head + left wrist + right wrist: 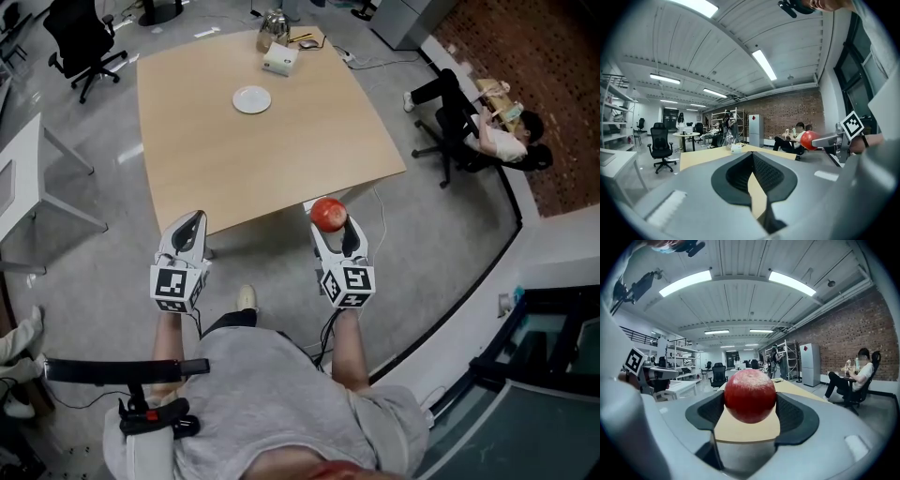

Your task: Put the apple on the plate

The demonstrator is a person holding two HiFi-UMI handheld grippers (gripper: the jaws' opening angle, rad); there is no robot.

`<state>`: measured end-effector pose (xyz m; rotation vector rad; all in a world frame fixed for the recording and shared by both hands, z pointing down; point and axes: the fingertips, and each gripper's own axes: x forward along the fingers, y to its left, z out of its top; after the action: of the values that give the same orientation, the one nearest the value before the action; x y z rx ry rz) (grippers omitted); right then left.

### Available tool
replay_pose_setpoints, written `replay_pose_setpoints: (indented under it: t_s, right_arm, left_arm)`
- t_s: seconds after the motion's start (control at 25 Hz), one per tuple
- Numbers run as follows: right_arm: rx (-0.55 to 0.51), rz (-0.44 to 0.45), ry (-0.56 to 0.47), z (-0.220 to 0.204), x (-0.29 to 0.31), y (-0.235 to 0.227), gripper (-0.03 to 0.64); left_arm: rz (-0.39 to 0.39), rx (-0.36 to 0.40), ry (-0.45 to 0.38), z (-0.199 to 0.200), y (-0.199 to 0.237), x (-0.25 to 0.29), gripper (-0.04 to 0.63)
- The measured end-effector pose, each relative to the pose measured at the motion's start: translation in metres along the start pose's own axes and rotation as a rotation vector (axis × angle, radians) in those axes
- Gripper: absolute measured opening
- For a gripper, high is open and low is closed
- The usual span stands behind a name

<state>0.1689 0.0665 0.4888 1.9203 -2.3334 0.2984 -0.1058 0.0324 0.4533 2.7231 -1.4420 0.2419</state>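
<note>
right tool (330, 223) clamped on the apple (329, 213), just short of the worktop's (281, 159) near edge | left tool (192, 223) jaw tips together | white plate (252, 99) on worktop's far half, well apart from apple

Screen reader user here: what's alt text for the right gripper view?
A red apple is clamped between the jaws of the right hand-held gripper, with a wooden table beyond. A person sits at right by a brick wall.
</note>
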Motion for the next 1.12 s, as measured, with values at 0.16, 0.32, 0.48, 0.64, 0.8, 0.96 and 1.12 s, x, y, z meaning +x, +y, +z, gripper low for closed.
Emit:
replay_pose_setpoints:
  t_s: [0.16,0.32,0.48,0.64,0.8,0.96,1.12]
  right_arm:
    - [-0.002,0.012,0.005,0.004,0.021,0.005,0.348]
    - [-0.006,0.018,0.01,0.006,0.044,0.007,0.348]
    - [-0.019,0.03,0.006,0.012,0.054,0.006,0.348]
    - [-0.02,0.048,0.005,0.016,0.062,0.0,0.348]
    - [-0.029,0.066,0.003,0.023,0.104,-0.002,0.348]
    - [-0.032,0.089,0.002,0.029,0.137,-0.012,0.348]
    - [-0.034,0.117,0.005,0.032,0.173,-0.025,0.348]
  left_arm:
    - [0.012,-0.003,0.002,0.001,0.019,0.01,0.018]
    - [0.025,-0.007,-0.006,0.002,0.039,0.022,0.018]
    - [0.031,-0.008,-0.01,0.002,0.043,0.026,0.018]
    - [0.055,-0.012,-0.011,0.003,0.043,0.028,0.018]
    - [0.079,-0.02,-0.006,0.001,0.07,0.051,0.018]
    - [0.101,-0.031,-0.009,0.002,0.082,0.076,0.018]
    - [0.113,-0.034,0.002,0.002,0.089,0.105,0.018]
